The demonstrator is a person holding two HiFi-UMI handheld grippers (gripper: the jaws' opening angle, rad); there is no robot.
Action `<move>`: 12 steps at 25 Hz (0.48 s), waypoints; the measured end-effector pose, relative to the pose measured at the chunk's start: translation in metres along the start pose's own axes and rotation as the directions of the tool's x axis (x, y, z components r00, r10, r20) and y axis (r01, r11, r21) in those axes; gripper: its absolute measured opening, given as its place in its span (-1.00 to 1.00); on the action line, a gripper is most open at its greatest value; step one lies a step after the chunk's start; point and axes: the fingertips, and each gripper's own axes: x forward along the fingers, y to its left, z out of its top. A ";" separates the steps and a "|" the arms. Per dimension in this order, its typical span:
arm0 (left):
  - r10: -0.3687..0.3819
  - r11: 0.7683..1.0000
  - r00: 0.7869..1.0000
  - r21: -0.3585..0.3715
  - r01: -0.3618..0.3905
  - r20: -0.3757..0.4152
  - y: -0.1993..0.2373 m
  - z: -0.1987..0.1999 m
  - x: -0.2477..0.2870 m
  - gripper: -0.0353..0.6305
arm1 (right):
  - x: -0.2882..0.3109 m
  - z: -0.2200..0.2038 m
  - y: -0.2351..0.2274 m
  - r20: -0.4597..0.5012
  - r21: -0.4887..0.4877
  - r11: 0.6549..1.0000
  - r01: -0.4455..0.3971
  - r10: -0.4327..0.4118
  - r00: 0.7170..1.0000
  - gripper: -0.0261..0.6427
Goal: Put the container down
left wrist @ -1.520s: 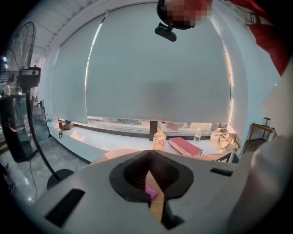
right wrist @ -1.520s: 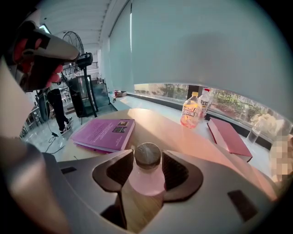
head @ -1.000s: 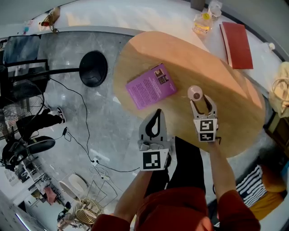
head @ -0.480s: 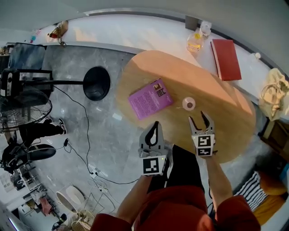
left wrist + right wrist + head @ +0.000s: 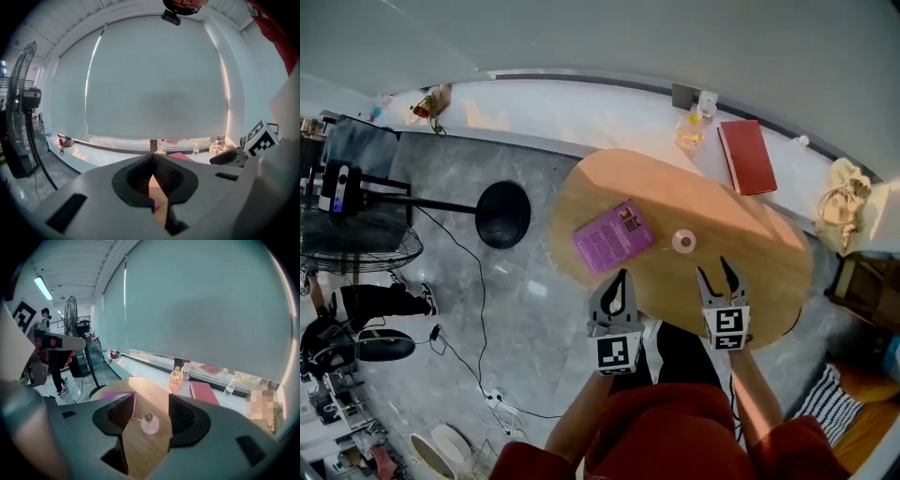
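I saw the container (image 5: 683,242), a small round pinkish glass flask with a dark stopper, standing upright on the smooth oval wooden bench (image 5: 759,246). Nothing was touching it. In the right gripper view it (image 5: 149,423) showed on the bare wood in the gap beyond the jaws.

The right hand-held gripper (image 5: 719,272) hovered near the container's 5 o'clock. Its ribbed black jaws were spread wide with nothing between them (image 5: 151,401).

The left hand-held gripper (image 5: 619,278) hung over the bench's near edge, at 7 o'clock from the container. Its jaws were pressed together at the tips and held nothing (image 5: 152,161).

A flat purple book (image 5: 614,237) lay just beside the container at its 9 o'clock. A red rectangular book (image 5: 747,157) lay on the pale sill beyond the bench.
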 end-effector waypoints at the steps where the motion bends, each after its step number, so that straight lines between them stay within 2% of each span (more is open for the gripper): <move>1: -0.004 1.000 1.000 0.009 0.004 0.005 0.003 0.006 -0.003 -0.88 | -0.007 0.007 0.001 0.013 0.001 1.000 0.011 -0.011 1.000 -0.23; 7: -0.028 0.998 0.999 0.049 0.025 0.044 0.023 0.039 -0.017 -0.88 | -0.044 0.066 0.015 0.113 -0.013 0.998 0.064 -0.062 0.992 -0.24; 12: -0.080 0.994 0.992 0.084 0.072 0.098 0.033 0.080 -0.032 -0.88 | -0.079 0.122 0.021 0.224 -0.005 0.992 0.129 -0.124 0.967 -0.24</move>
